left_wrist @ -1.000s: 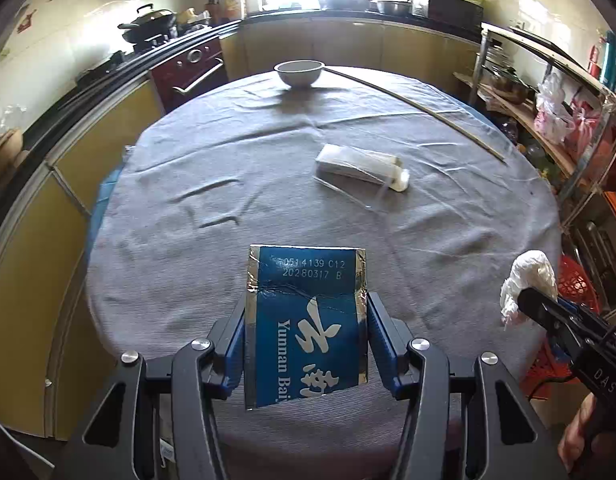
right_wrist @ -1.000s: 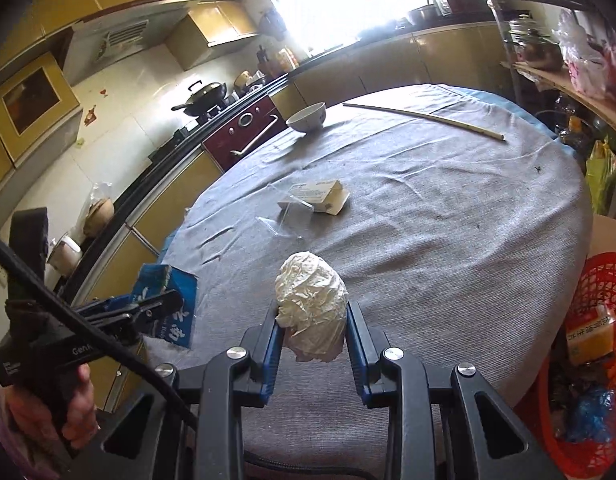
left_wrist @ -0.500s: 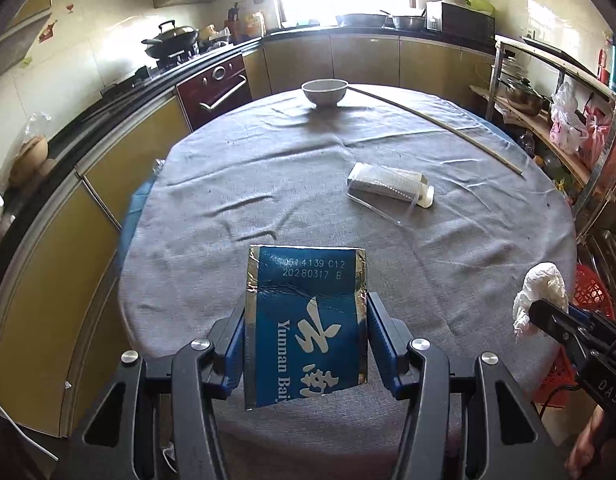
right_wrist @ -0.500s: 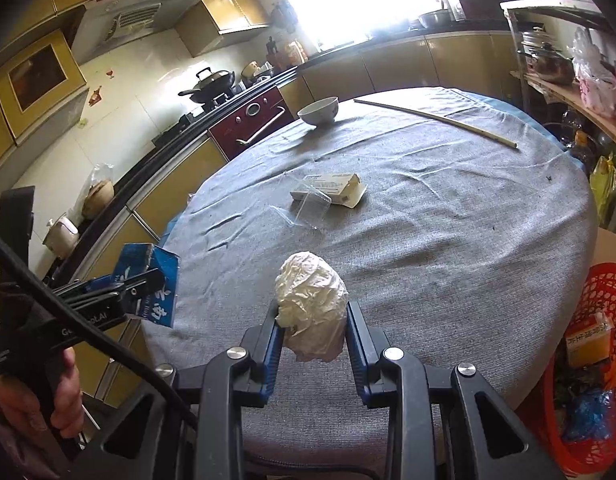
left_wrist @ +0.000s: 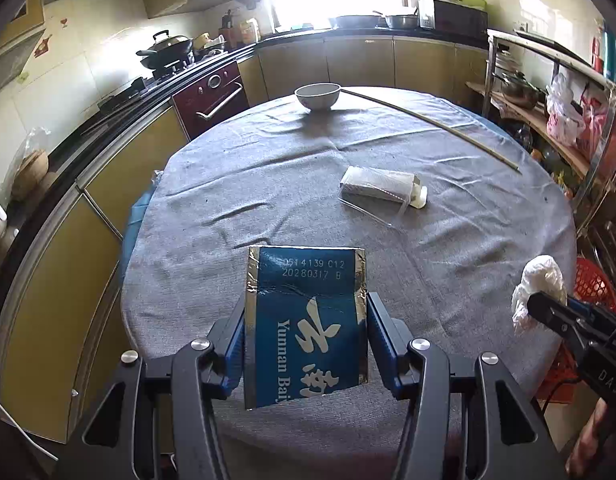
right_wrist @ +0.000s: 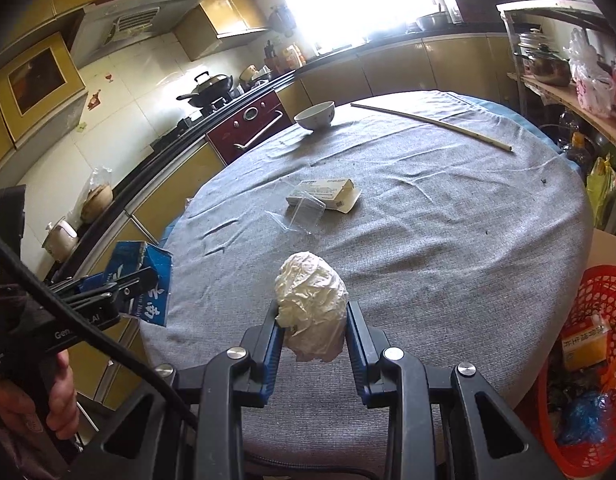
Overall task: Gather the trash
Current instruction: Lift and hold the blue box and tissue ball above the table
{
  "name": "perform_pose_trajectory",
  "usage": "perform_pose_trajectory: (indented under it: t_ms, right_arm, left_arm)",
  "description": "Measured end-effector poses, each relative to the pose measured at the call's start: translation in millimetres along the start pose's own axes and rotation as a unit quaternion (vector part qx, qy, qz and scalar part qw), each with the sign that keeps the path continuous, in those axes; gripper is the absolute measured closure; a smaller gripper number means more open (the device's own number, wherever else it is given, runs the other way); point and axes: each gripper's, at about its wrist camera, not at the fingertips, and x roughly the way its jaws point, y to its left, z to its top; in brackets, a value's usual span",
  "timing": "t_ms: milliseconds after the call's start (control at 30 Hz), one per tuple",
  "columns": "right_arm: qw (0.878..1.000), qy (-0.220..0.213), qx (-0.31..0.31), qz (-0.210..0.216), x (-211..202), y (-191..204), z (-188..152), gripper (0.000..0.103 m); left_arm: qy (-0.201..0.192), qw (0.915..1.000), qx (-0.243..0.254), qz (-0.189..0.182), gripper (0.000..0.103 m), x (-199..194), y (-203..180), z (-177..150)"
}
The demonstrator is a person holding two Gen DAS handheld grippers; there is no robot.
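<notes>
We keep the left gripper (left_wrist: 305, 332) clamped on the flat blue foil packet (left_wrist: 308, 320); the right gripper (right_wrist: 312, 330) grips the crumpled white paper ball (right_wrist: 311, 305); swing both over the red mesh basket (right_wrist: 600, 292) before releasing.

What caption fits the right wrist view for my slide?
Right tool clamps a crumpled white paper wad above the grey-clothed table, red trash basket alongside.

Both tools look alike: the left gripper (left_wrist: 305, 324) and the right gripper (right_wrist: 312, 320) have matte black frames with angular cut-outs, round silver screws on top, and blue pads (right_wrist: 272, 340) lining the inner faces of the fingers. A black cable (right_wrist: 79, 316) runs across the left one's handle, whose side carries partly legible white lettering.
</notes>
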Motion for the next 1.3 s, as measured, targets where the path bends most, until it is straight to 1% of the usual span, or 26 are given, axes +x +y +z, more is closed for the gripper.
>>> perform_pose_trajectory:
  t_ms: [267,733,1300]
  right_arm:
    - [1.0,0.003,0.017,0.008,2.9,-11.1,-0.7,0.07]
    - [0.999,0.001,0.039,0.022,1.6,-29.0,-1.0,0.07]
    - [0.998,0.001,0.055,0.009,-3.8,-46.8,-3.4,0.07]
  left_arm:
    - [0.011,0.9998,0.014,0.004,0.047,5.3,-11.2,0.4]
    - [0.016,0.9987,0.047,0.008,0.047,7.3,-36.9,2.7]
    - [0.022,0.9968,0.076,-0.008,0.047,14.4,-59.0,6.0]
